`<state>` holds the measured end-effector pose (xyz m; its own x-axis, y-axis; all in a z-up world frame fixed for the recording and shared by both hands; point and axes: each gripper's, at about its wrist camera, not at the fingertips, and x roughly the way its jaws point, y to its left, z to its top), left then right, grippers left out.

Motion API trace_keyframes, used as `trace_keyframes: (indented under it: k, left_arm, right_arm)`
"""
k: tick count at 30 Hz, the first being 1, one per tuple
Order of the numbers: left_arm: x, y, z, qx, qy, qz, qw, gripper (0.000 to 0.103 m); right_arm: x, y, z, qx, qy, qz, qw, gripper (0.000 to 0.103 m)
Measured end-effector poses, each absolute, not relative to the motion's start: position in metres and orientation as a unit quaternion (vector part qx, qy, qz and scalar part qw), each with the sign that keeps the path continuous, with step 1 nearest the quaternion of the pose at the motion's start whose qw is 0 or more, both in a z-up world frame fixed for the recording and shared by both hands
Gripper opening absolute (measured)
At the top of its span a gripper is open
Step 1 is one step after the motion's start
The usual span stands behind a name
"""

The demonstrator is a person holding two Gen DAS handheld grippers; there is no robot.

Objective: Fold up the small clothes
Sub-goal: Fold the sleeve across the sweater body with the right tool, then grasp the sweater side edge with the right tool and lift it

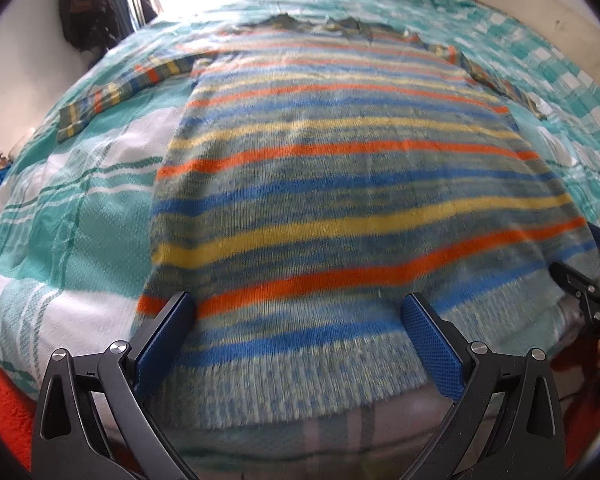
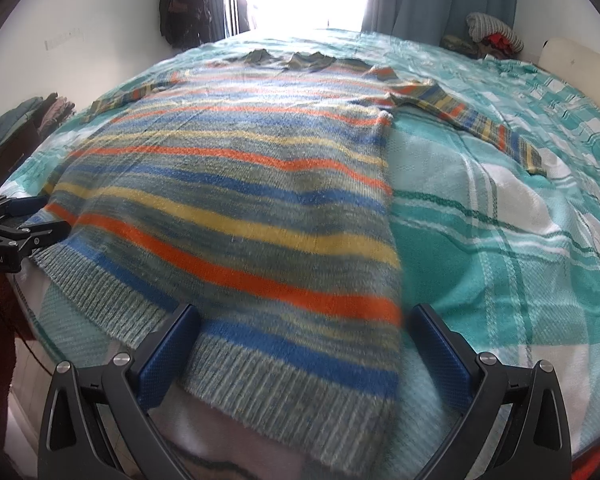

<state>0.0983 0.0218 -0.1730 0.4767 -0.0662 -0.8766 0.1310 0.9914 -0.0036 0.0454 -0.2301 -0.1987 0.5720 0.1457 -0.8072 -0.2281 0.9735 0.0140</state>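
Both tools — left (image 1: 298,320), right (image 2: 306,330) — gape wide over striped sweater (image 1: 340,184); "RoboLAI" partly legible.

I saw the sweater (image 1: 340,184) lying flat on the bedspread (image 1: 80,216), hem nearest me, collar farthest, a sleeve (image 2: 480,124) stretched out to each side.

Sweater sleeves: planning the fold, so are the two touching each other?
Apart. The left wrist view shows the left sleeve and the right sleeve spread on opposite sides of the sweater.
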Motion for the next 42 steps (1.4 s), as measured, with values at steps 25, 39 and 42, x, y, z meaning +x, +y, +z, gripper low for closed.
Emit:
trace_keyframes:
  k: [25,39,42]
  left_arm:
    - [0.116,0.124,-0.098,-0.099,0.402,0.066,0.908,0.102]
    - [0.12,0.135,-0.145,-0.102,0.436,0.112,0.887,0.102]
    - [0.123,0.135,-0.151,-0.105,0.447,0.111,0.882,0.102]
  right_arm:
    - [0.115,-0.383,-0.118,0.123,0.386,0.035,0.914,0.103]
    - [0.302,-0.567,-0.201,0.357,0.47,-0.06,0.805,0.063]
    - [0.314,-0.564,-0.213,0.35,0.482,-0.063,0.801,0.03]
